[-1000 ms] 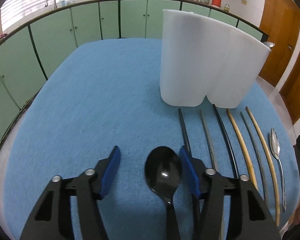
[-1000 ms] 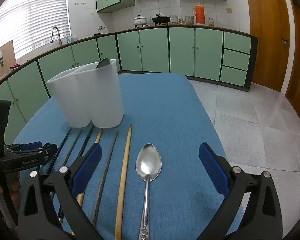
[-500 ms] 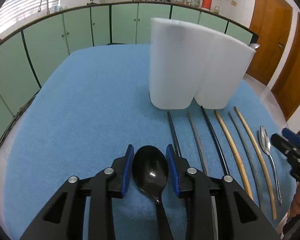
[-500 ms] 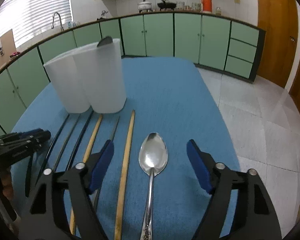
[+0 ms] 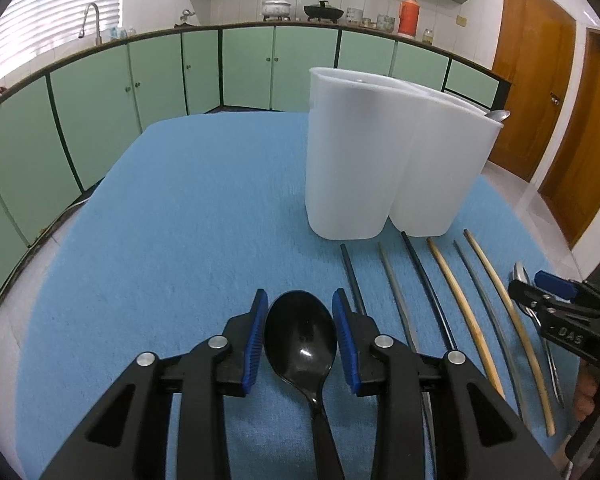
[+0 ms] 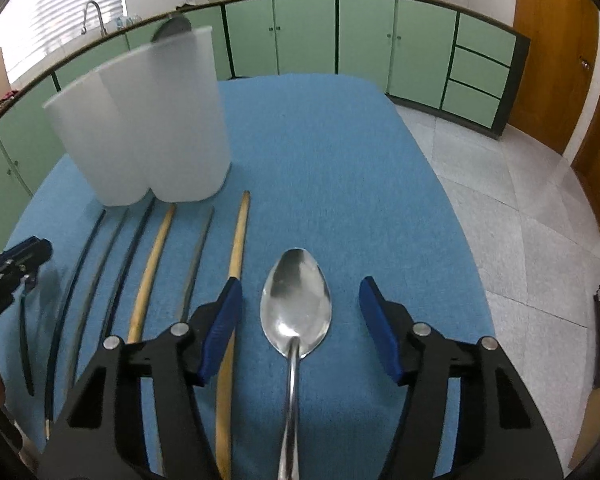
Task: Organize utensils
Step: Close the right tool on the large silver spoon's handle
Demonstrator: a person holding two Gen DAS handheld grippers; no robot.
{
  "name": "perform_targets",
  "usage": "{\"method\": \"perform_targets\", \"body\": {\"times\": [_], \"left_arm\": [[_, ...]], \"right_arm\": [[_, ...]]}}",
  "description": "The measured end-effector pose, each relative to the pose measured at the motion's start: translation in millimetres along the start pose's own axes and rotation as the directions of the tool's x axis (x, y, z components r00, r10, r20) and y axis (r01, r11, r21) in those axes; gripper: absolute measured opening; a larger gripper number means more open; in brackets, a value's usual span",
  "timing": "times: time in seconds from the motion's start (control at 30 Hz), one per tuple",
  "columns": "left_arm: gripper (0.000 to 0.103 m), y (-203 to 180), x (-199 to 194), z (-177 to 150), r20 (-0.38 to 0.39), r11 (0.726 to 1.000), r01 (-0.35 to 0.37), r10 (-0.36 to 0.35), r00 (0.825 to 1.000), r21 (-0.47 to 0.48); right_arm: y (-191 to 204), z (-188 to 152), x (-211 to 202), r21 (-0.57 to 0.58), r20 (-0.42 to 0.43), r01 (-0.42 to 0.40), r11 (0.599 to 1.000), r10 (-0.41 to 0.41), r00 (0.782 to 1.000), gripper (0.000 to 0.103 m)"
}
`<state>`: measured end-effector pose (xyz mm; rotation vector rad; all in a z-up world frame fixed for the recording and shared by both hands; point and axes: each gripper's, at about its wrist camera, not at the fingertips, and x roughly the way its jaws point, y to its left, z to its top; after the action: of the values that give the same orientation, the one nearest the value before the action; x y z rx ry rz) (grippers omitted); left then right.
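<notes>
Blue counter (image 5: 172, 220) has a white holder (image 5: 384, 168) standing behind a row of chopsticks (image 6: 152, 264). Left tool (image 5: 300, 338) is clamped snug on the black spoon (image 5: 300, 340). Right tool (image 6: 300, 326) has just been closing, with gaps still either side of the metal spoon (image 6: 296, 304) lying flat between its pads.

Right gripper (image 6: 300, 322): jaws closing, apart from the metal spoon (image 6: 296, 312) between them.
Chopsticks (image 6: 236, 248): left of spoon.
Holder (image 6: 148, 120): white, blurred; apparently holds one utensil.
</notes>
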<state>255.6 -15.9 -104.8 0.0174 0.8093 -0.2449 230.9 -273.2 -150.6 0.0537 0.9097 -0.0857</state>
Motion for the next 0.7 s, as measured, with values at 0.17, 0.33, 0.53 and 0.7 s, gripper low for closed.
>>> {"method": "perform_targets", "body": {"times": [0.17, 0.33, 0.53, 0.7], "left_arm": [[0.033, 3, -3, 0, 0.017, 1.0, 0.003, -0.003, 1.0, -0.003], [0.033, 4, -10, 0, 0.044, 1.0, 0.006, -0.006, 0.999, -0.001], [0.033, 6, -18, 0, 0.074, 1.0, 0.001, 0.0, 0.997, -0.003], [0.033, 8, -33, 2, 0.129, 1.0, 0.004, -0.002, 0.992, -0.013]], "right_arm": [[-1, 1, 3, 0.016, -0.011, 0.011, 1.0, -0.01, 1.0, 0.055], [0, 6, 2, 0.008, -0.014, 0.006, 1.0, -0.006, 1.0, 0.035], [-5, 2, -11, 0.034, 0.031, -0.048, 0.998, 0.047, 0.998, 0.035], [-13, 1, -37, 0.042, 0.129, -0.083, 0.996, 0.077, 0.989, 0.035]]}}
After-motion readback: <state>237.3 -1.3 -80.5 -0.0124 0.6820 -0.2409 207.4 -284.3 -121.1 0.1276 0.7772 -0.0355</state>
